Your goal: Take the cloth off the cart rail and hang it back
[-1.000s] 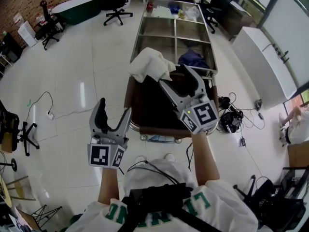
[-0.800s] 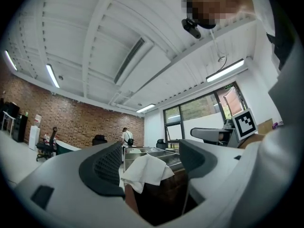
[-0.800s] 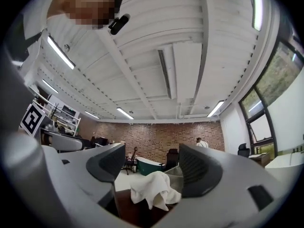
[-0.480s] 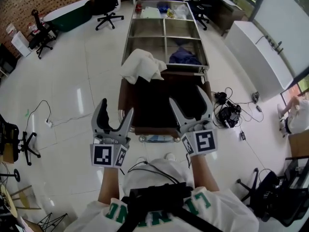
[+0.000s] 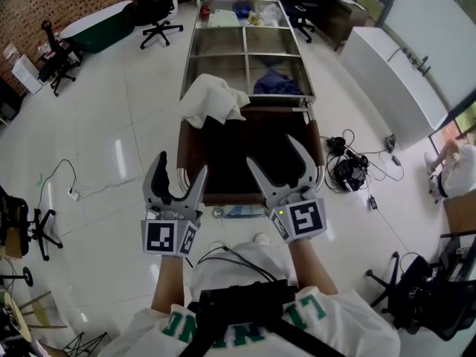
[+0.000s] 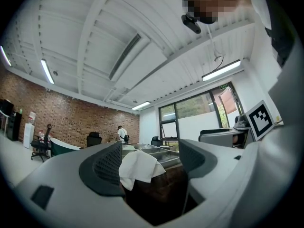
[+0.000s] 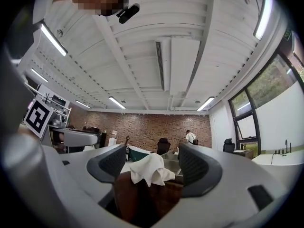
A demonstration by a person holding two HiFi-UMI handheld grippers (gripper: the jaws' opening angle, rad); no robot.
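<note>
A white cloth [image 5: 211, 100] hangs bunched over the far left part of the cart's rail [image 5: 301, 111], above the dark brown bin [image 5: 245, 155]. It also shows between the jaws in the left gripper view [image 6: 138, 167] and the right gripper view [image 7: 151, 169], well beyond the fingertips. My left gripper [image 5: 177, 175] is open and empty, near the bin's front left corner. My right gripper [image 5: 280, 159] is open and empty too, over the bin's front right part.
The steel cart [image 5: 245, 50] has several compartments; a blue cloth [image 5: 275, 84] lies in one, small items at the far end. Office chairs [image 5: 152, 2] stand around. Cables [image 5: 349, 171] lie right of the bin, a cord [image 5: 71, 181] on the left floor.
My right gripper has drawn back from beside the cloth toward me and now sits level with the left one. The cloth stays on the rail. The view has shifted slightly.
</note>
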